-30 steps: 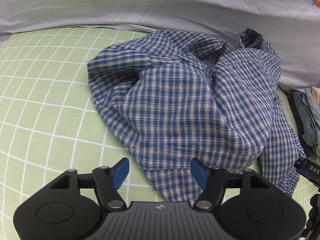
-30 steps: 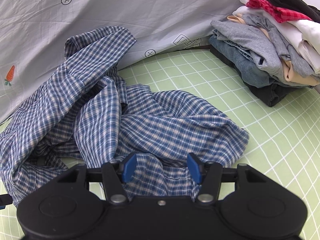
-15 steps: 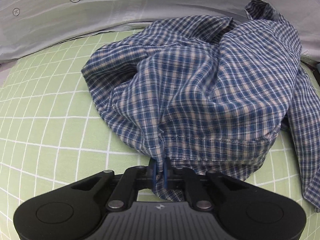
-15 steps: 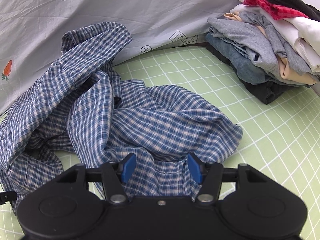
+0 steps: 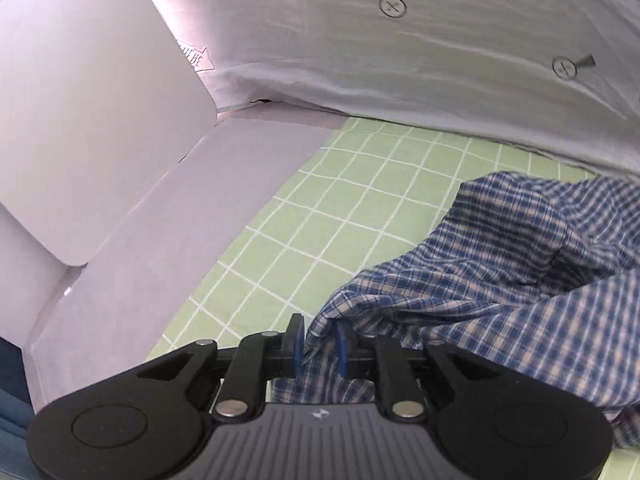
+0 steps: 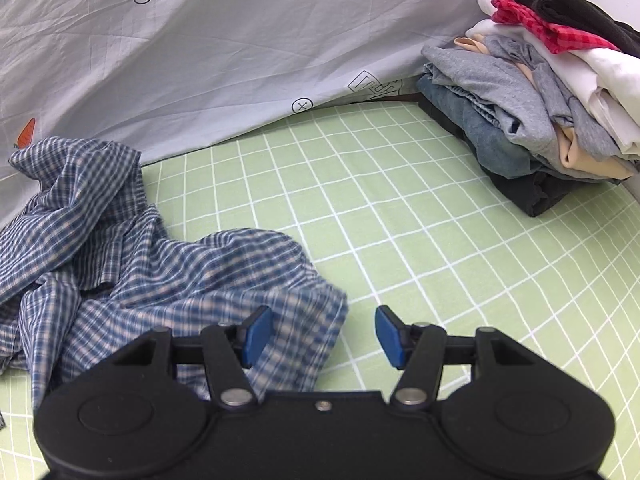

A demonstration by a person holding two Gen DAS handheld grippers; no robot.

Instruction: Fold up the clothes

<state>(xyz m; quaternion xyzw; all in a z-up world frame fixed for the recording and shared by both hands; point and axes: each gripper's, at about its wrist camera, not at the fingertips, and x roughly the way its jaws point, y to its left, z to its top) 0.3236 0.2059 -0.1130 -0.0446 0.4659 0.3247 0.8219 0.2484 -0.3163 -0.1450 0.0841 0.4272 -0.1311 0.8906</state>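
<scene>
— Well, how far along is the folding, would you say?

— Barely begun on this one. The plaid shirt [image 6: 132,276] is a crumpled heap on the green checked bed sheet [image 6: 420,240]; no fold in it yet that I can make out. The stack of folded clothes [image 6: 540,112], well off ahead and to the right of the right tool [image 6: 322,334], looks like finished work.

— And the tools?

— The left tool [image 5: 320,340] has a pinch of the shirt's edge between its blue pads, but the jaws are opening, so I judge the grip is easing. The rest of the shirt [image 5: 500,280] trails off to that tool's right. The right tool is released, its jaws wide, with only the shirt's near hem lying under its left pad and bare sheet between the pads.

— Room to spread it out?

— Plenty ahead and to the right of the right tool, all the way to the stack. It is tighter at the left tool: a white board [image 5: 132,220] borders the sheet just to its left, and the grey printed cover [image 5: 420,60] rises ahead of both. I'd lay the shirt out toward the open middle.
</scene>
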